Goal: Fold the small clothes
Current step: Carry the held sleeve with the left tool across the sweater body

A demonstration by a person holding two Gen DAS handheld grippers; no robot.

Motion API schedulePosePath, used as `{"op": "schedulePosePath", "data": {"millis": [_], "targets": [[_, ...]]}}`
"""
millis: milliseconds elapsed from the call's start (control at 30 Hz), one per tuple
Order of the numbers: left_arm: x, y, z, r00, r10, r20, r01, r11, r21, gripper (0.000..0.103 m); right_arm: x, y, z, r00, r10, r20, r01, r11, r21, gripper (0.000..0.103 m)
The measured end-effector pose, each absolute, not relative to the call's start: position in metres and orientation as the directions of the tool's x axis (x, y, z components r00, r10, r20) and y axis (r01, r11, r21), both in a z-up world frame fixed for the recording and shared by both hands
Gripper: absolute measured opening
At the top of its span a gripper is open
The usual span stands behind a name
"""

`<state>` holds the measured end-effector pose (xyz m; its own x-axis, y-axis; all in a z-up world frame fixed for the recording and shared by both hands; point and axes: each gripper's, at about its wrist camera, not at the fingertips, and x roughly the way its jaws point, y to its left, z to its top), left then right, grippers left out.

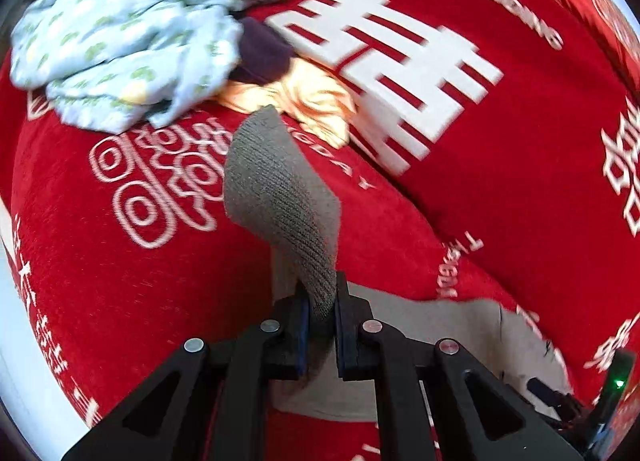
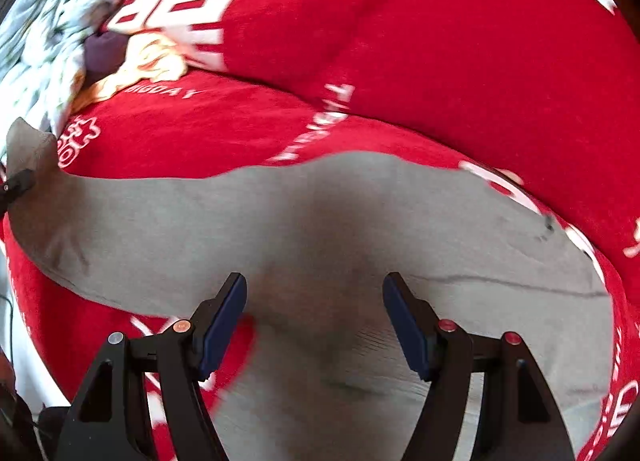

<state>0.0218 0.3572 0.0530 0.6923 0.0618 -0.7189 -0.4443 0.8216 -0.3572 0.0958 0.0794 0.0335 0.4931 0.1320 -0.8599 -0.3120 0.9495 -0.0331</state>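
A grey knit garment lies spread across the red cloth. My left gripper is shut on one end of it, and that ribbed cuff stands up above the fingers. The same lifted end shows at the left edge of the right wrist view, with the left gripper's tip on it. My right gripper is open, jaws wide apart, hovering low over the middle of the grey garment and holding nothing.
A red cloth with white lettering covers the surface. A pile of pale blue printed clothes, a dark purple piece and an orange piece lie at the far left. The pile also shows in the right wrist view.
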Motion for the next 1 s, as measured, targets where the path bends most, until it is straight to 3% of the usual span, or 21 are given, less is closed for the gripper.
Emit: {"op": "schedulePosePath", "data": {"millis": [167, 1000], "targets": [[0.035, 0.307, 0.070, 0.679, 0.089, -0.728, -0.394, 0.882, -0.259, 0.011, 0.087, 0.041, 0.040, 0.492, 0.125, -0.861, -0.273, 0.962, -0.017, 0.074], [0.065, 0.128, 0.085, 0.632, 0.079, -0.771, -0.216, 0.973, -0.078, 0.011, 0.066, -0.081, 0.043, 0.513, 0.138, -0.847, -0.174, 0.983, 0.055, 0.074]]}}
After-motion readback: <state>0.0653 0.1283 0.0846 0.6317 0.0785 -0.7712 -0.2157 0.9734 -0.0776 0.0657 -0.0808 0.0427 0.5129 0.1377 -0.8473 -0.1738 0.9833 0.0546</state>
